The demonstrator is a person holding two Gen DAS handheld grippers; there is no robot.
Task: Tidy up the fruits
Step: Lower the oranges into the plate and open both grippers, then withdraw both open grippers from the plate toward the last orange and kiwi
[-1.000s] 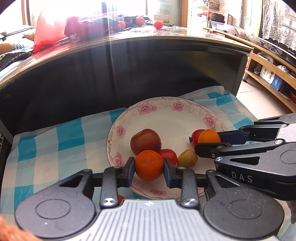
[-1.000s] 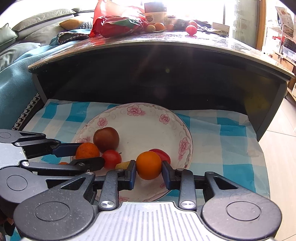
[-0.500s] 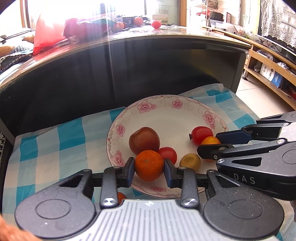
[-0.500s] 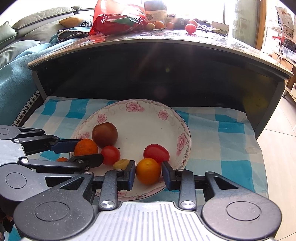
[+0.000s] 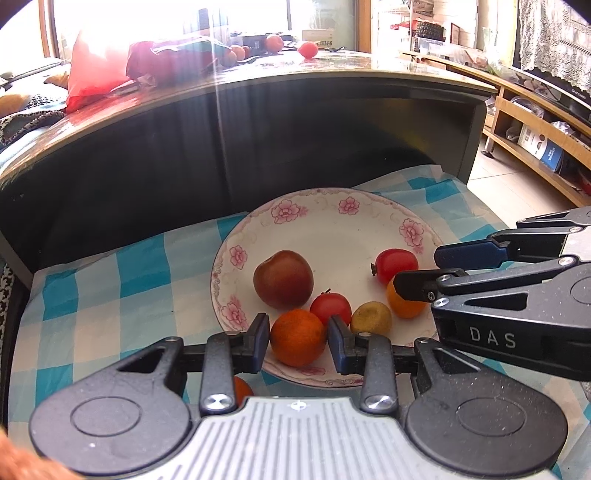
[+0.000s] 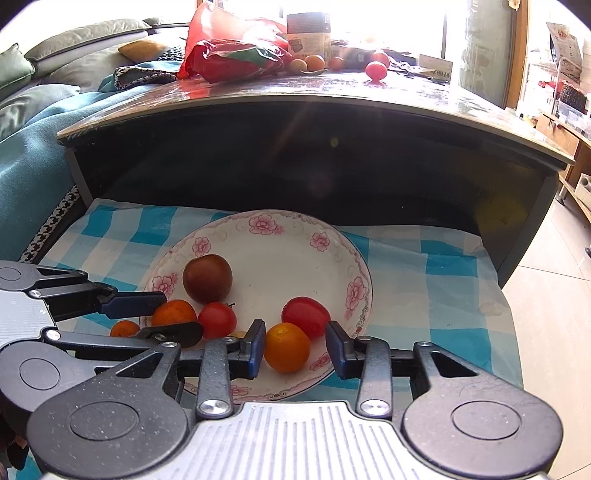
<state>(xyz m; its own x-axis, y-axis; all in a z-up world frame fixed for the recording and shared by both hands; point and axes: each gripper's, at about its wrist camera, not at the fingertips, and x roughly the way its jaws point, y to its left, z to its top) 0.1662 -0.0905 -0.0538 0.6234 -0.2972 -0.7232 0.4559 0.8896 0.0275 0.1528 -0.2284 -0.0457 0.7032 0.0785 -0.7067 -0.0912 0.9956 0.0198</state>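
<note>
While half a second ago right gripper (image 6: 295, 349) clamped its mandarin (image 6: 287, 347), jaws now parted, fruit released onto floral plate (image 6: 295, 254) beside tomato (image 6: 306, 317). Left gripper (image 5: 298, 341) barely parted around tangerine (image 5: 297, 336) at plate rim. Both deliveries apparently done; stray orange (image 6: 125, 328) remains on cloth.

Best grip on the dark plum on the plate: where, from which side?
Grip the dark plum across its widest middle, from above. It's round, so the jaws need its widest line. The plate's far side is bare, but a red tomato and orange crowd its near side.

Sunlit window (image 5: 166, 22), teal sofa (image 6: 33, 122)
</note>
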